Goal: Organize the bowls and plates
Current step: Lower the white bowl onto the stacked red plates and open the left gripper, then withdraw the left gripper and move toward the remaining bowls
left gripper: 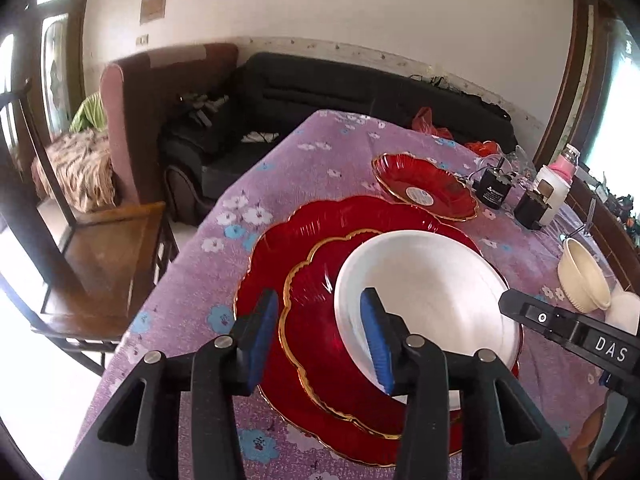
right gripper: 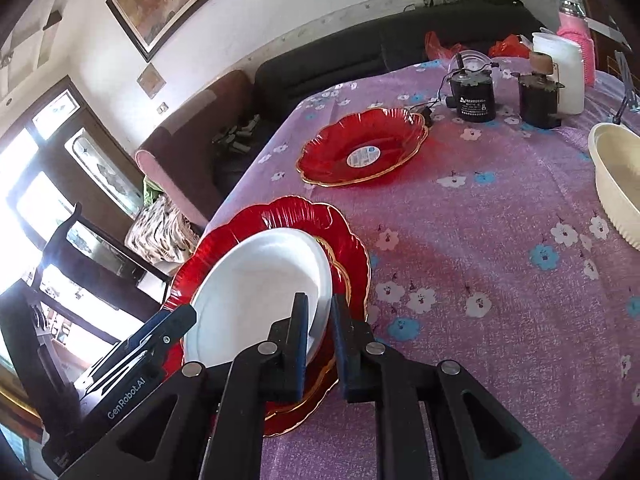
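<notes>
Plates are stacked near the tabletop's left edge — a large red scalloped plate (left gripper: 304, 232) at the bottom, a smaller gold-rimmed red plate (left gripper: 316, 320) on it, and a white bowl (left gripper: 432, 292) on top of both. The stack rests on a purple floral tablecloth (right gripper: 500, 248).

The left gripper (left gripper: 320, 336) stands with its blue-padded fingers (left gripper: 262, 336) spread apart on either side of the bowl's near-left rim: one pad sits over the red plates outside the bowl, the other lies inside the bowl's rim. The pads do not press the rim from both sides.

The right gripper (right gripper: 320, 344) is at the bowl's opposite side. Its fingers (right gripper: 298, 344) straddle the white rim with only a narrow gap between them; in the right wrist view the rim runs through that gap, but whether the pads actually pinch it cannot be told. Its black body also shows at the right edge of the left wrist view.

Farther along the tabletop, well apart from the stack, a second red scalloped dish (right gripper: 362, 148) with a round label in its middle lies alone. Toward the right edge a cream ribbed bowl (right gripper: 618, 184) stands. Near the far edge stand two small black motors (right gripper: 472, 98), with a white container (right gripper: 562, 76) beside them — a pink-topped jar (right gripper: 574, 24) behind it. A dark sofa (left gripper: 360, 92) runs beyond the table, and a wooden chair (left gripper: 96, 256) stands off its left side.
</notes>
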{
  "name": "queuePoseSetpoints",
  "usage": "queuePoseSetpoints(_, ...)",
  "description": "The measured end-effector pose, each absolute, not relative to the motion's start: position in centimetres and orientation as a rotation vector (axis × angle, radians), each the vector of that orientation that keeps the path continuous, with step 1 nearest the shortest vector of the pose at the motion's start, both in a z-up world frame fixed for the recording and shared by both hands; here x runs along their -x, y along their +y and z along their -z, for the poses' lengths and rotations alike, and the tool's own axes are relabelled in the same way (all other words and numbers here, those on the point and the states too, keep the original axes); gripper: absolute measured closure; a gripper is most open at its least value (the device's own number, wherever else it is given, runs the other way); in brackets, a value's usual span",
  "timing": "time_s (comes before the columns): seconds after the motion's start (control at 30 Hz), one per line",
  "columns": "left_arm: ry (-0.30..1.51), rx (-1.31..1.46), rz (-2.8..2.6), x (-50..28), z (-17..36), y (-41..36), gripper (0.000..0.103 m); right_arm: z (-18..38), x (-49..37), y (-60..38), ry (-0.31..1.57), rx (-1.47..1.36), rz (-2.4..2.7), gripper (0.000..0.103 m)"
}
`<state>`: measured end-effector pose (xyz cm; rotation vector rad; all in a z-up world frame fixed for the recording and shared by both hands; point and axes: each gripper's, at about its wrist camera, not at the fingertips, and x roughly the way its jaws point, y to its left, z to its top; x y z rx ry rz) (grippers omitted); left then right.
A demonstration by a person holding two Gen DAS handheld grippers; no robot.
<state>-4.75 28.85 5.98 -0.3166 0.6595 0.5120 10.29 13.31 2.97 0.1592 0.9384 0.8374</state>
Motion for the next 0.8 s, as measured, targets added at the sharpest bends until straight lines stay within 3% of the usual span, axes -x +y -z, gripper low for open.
queuePoseSetpoints(0.23, 0.573, 0.182, -0.573, 5.1, -7.3, 26.9, 0.044, -3.9, -10.1, 12.5, 0.880, -0.171, -0.802, 0.088)
queuePoseSetpoints(0.37, 0.499, 0.081, -0.614, 5.5, -8.2, 25.4, 0.033, -4.1, -10.3, 12.1, 0.869, -0.194, -0.790, 0.073)
queuePoseSetpoints(0.8, 0.444, -0.072, -0.606, 5.1, -8.6, 22.7, 0.028, -5.2, -9.9, 9.9, 0.894, -0.265, -0.782, 0.071)
